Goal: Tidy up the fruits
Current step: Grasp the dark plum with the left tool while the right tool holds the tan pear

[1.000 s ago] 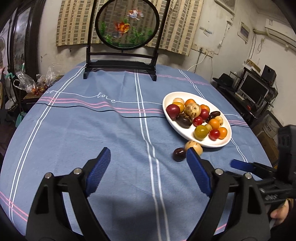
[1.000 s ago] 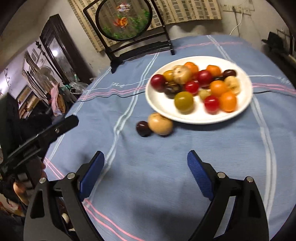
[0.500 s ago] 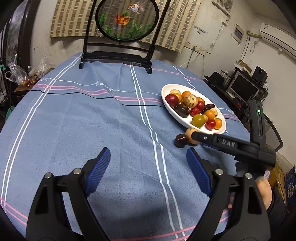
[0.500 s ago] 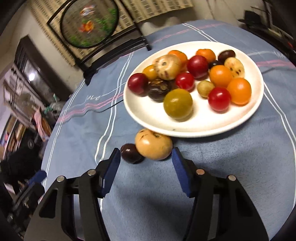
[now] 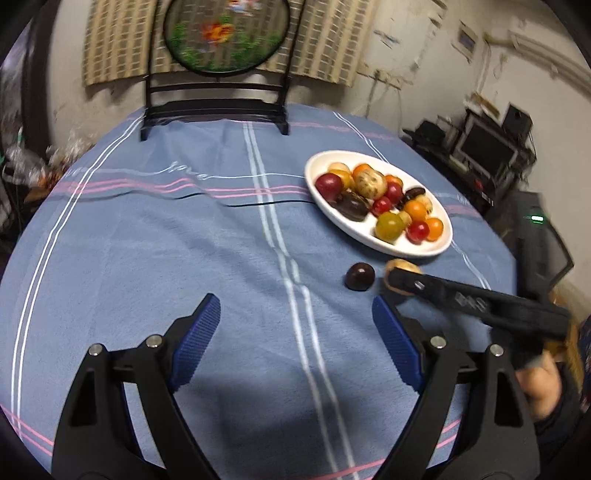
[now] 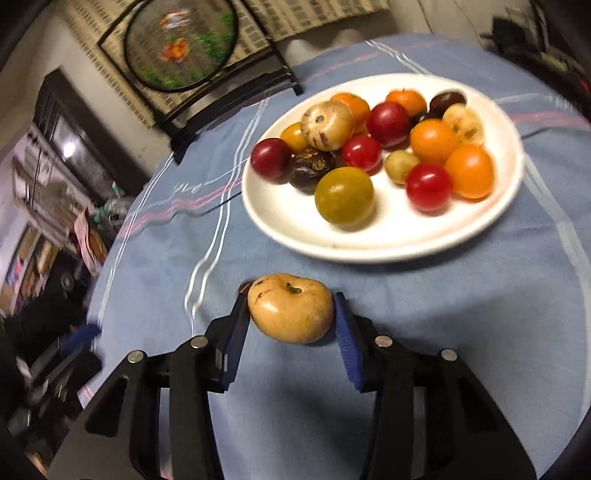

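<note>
The right tongs (image 6: 291,317) are closing round a tan fruit (image 6: 290,308) that is sitting on the table (image 6: 461,332) just in front of the plate (image 6: 295,221) — both blue pads (image 6: 345,349) are lying against its sides, though whether the fruit is lifting off the cloth I cannot tell. In the left wrist view the same tongs (image 5: 397,278) are reaching in from the right, their dark tip covering most of the tan fruit (image 5: 400,265).

A dark plum (image 5: 359,276) is resting on the table (image 5: 147,258) just beside the tan fruit, apart from the plate (image 5: 369,240); in the right wrist view only a sliver of it is peeking out behind the left pad.

The left tongs (image 5: 295,339) are hovering wide open above the cloth, holding nothing, well short of the plum.

The white plate is carrying a heap of small fruits — red, orange, yellow-green and dark ones — with a green-yellow fruit (image 6: 344,195) sitting nearest the rim on the side facing the tan fruit. A round framed panel (image 5: 225,35) on a black stand is standing at the far edge of the table.
</note>
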Demonstrator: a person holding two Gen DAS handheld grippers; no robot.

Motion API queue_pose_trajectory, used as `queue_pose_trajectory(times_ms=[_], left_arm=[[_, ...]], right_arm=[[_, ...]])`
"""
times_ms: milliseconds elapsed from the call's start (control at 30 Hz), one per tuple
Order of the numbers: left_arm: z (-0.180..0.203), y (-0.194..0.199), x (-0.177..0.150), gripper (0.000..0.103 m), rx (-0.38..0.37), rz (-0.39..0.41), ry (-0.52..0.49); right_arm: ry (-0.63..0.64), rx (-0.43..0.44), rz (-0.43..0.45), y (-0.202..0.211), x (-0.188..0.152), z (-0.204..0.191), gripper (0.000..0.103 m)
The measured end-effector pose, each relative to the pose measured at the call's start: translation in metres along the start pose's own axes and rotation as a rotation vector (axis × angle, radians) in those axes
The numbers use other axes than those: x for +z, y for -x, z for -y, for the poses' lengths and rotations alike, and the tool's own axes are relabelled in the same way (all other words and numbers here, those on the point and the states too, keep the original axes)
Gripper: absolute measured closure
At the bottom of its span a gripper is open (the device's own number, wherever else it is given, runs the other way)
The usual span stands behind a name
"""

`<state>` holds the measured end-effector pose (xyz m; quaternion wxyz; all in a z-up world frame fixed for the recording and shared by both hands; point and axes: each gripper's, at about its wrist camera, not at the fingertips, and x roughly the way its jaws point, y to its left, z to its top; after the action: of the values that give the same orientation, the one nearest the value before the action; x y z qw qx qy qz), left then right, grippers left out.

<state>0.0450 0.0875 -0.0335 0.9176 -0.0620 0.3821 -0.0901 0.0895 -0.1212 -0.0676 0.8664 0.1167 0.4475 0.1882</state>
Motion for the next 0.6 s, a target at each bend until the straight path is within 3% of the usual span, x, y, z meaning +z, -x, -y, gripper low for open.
queue_pose_trajectory(times_ms=[100, 167, 533, 600], left_arm=[[0.025, -0.020, 0.007, 0.017, -0.009, -0.033, -0.056], [0.042, -0.039, 0.011, 0.017, -0.013, -0.057, -0.088], [0.073, -0.119, 0.025, 0.018, 0.063, -0.190, -0.089], [0.070, -0.132, 0.026, 0.031, 0.061, -0.226, -0.072]], right_arm=[[0.081, -0.106, 0.034, 0.024, -0.010, 0.012, 0.057], [0.086, -0.124, 0.032, 0.031, -0.013, 0.023, 0.057], [0.012, -0.046, 0.071, 0.054, -0.012, 0.075, 0.057], [0.007, -0.033, 0.072, 0.054, -0.010, 0.077, 0.057]])
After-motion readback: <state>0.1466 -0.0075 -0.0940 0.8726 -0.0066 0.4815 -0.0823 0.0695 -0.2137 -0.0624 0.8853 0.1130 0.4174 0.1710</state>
